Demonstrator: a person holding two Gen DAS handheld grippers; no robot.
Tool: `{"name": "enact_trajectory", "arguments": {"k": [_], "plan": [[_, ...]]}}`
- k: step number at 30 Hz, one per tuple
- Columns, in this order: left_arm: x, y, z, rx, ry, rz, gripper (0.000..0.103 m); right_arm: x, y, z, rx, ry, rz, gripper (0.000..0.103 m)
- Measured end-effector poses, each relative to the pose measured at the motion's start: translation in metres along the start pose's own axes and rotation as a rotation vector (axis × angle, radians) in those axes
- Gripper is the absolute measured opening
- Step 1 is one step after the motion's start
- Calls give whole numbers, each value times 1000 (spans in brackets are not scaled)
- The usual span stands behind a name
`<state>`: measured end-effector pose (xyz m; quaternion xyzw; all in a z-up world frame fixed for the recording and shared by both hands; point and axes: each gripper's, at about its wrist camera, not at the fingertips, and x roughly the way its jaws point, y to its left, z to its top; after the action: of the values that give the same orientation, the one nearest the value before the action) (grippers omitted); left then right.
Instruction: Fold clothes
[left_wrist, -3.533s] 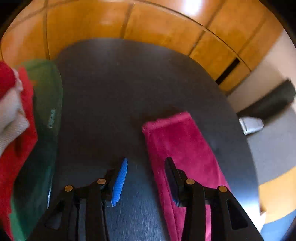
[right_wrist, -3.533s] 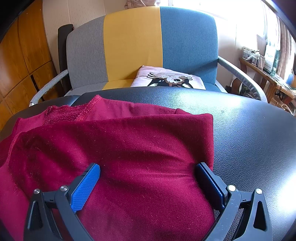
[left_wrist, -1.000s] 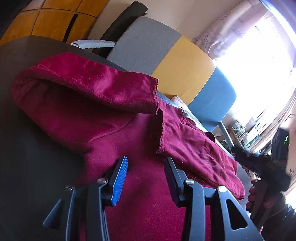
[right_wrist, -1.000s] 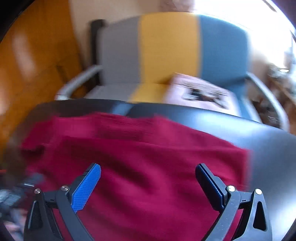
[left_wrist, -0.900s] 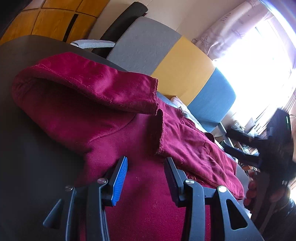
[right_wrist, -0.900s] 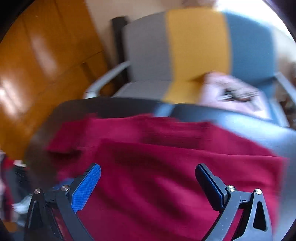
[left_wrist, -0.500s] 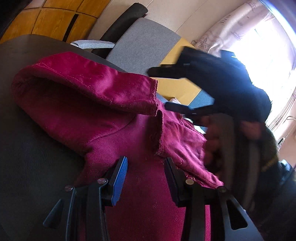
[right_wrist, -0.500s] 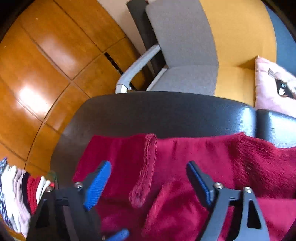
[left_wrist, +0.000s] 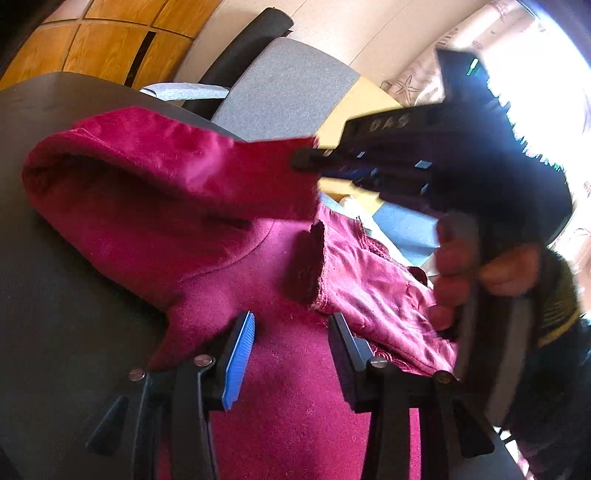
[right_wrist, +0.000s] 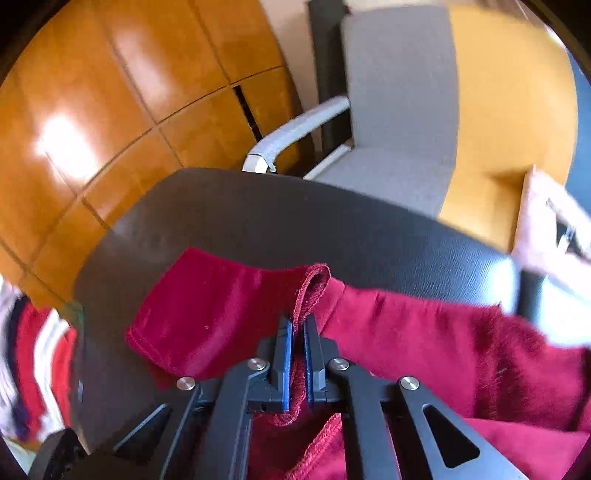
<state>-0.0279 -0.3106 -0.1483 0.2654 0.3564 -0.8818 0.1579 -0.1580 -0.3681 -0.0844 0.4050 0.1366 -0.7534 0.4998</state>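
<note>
A dark red sweater (left_wrist: 207, 236) lies on the black leather tabletop (left_wrist: 55, 295). My left gripper (left_wrist: 291, 325) is open, its fingers resting low over the sweater's body, holding nothing. My right gripper (right_wrist: 298, 328) is shut on the hem edge of the sweater's sleeve (right_wrist: 221, 306) and holds it lifted off the table. In the left wrist view the right gripper (left_wrist: 306, 160) comes in from the right, held by a hand (left_wrist: 465, 266), with the sleeve cuff pinched at its tip.
A grey, yellow and blue armchair (right_wrist: 424, 110) stands behind the table, with a pale cushion (right_wrist: 546, 229) on its seat. Orange wooden wall panels (right_wrist: 110, 92) are at the left. A stack of red and white folded clothes (right_wrist: 33, 354) sits at the table's left edge.
My right gripper swung left across the sweater, closed on the sleeve hem and lifted it. The left gripper stayed open in place over the sweater.
</note>
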Motion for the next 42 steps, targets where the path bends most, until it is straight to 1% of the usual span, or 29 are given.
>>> {"name": "enact_trajectory", "arguments": {"k": [3, 8, 11, 16, 21, 26, 31, 33, 37, 39, 42], "plan": [[1, 0, 1, 0, 1, 1, 41, -21, 13, 14, -63, -36, -27, 5], [3, 2, 2, -2, 3, 0, 41, -84, 19, 35, -71, -142, -41, 5], [4, 2, 3, -4, 4, -2, 41, -122, 10, 33, -44, -191, -61, 5], [5, 2, 2, -1, 6, 3, 41, -175, -38, 4, 72, -239, -108, 5], [1, -6, -3, 7, 8, 12, 41, -202, -98, -34, 206, -243, -151, 5], [2, -6, -2, 11, 10, 18, 41, -212, -150, -81, 328, -210, -212, 5], [1, -5, -1, 16, 11, 23, 41, -201, -203, -135, 473, -148, -248, 6], [1, -6, -1, 16, 12, 25, 41, -194, -214, -152, 507, -123, -259, 6], [0, -4, -1, 9, 13, 17, 41, -177, -233, -181, 552, -71, -321, 6], [1, -4, 0, 10, 14, 18, 41, -171, -237, -187, 567, -65, -328, 6], [0, -2, 1, 3, 16, 10, 41, -168, -233, -190, 530, -57, -382, 6]]}}
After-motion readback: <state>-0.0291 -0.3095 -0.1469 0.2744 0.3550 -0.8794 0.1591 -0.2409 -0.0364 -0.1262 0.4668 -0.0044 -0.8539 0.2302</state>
